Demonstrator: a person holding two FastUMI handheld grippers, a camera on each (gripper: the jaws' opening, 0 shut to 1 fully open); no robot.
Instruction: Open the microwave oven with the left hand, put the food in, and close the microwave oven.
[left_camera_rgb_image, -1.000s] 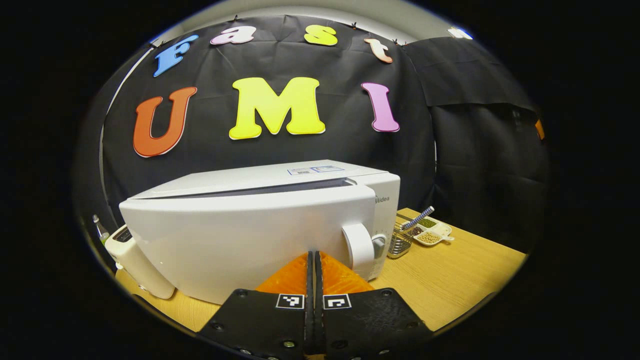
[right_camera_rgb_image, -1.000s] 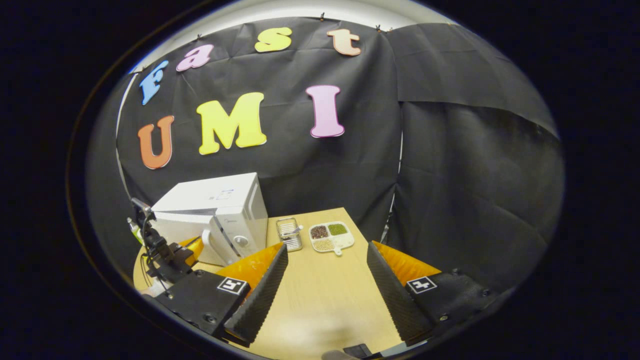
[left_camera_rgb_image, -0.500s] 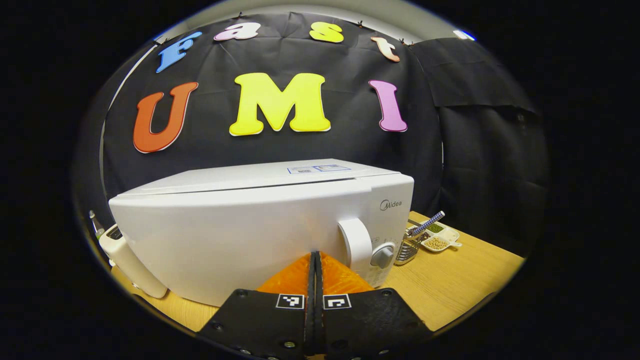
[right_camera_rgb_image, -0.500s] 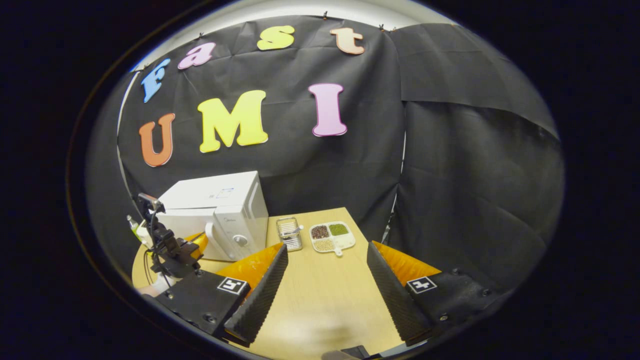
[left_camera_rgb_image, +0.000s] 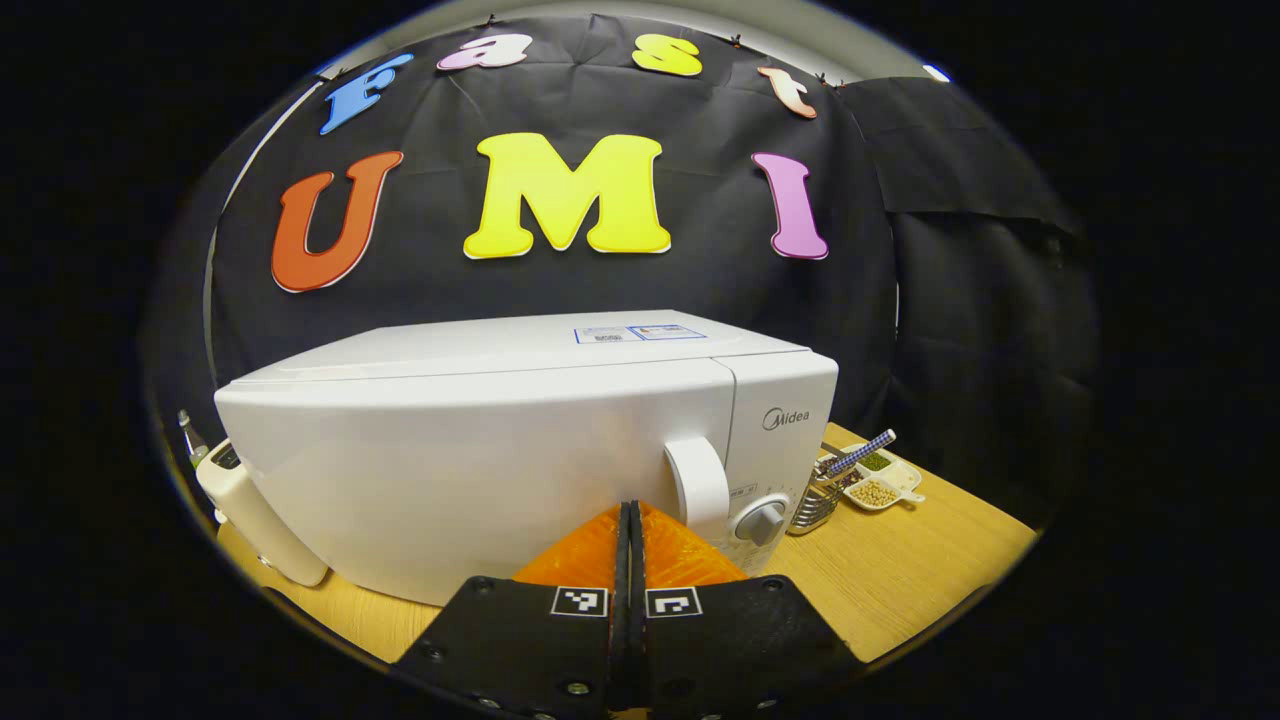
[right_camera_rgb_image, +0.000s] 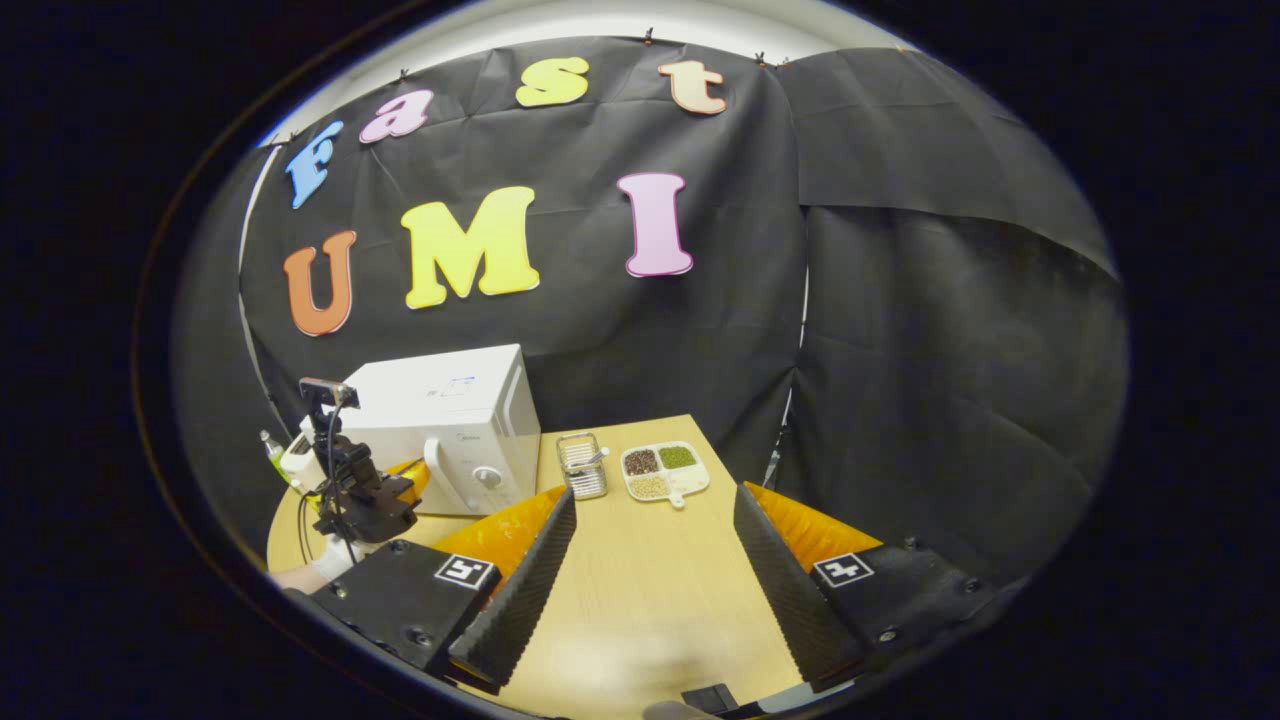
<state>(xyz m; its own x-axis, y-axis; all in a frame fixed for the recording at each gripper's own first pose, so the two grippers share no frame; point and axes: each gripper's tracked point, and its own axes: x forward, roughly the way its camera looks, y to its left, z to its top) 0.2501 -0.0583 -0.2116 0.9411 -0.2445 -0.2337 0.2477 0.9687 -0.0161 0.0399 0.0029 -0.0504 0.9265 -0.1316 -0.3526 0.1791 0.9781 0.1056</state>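
The white microwave (left_camera_rgb_image: 480, 440) stands on the wooden table (left_camera_rgb_image: 900, 570) with its door flush against the body. Its curved handle (left_camera_rgb_image: 697, 482) sits beside the control knob (left_camera_rgb_image: 762, 518). My left gripper (left_camera_rgb_image: 630, 506) is shut, fingers pressed together with nothing between them, and its tips are at the door front just left of the handle. In the right gripper view the microwave (right_camera_rgb_image: 455, 420) is at the far left, with the left gripper (right_camera_rgb_image: 385, 492) in front of its door. My right gripper (right_camera_rgb_image: 655, 505) hangs open over bare table. The microwave's inside is hidden.
A small metal basket (right_camera_rgb_image: 581, 466) and a white divided dish of beans (right_camera_rgb_image: 664, 472) stand right of the microwave. A white appliance (left_camera_rgb_image: 258, 510) and a small bottle (left_camera_rgb_image: 192, 448) sit at its left. A hand (right_camera_rgb_image: 305, 575) shows at the table's near left edge.
The microwave door has swung from slightly ajar to fully closed, with my shut left gripper following it in. The right gripper has stayed still.
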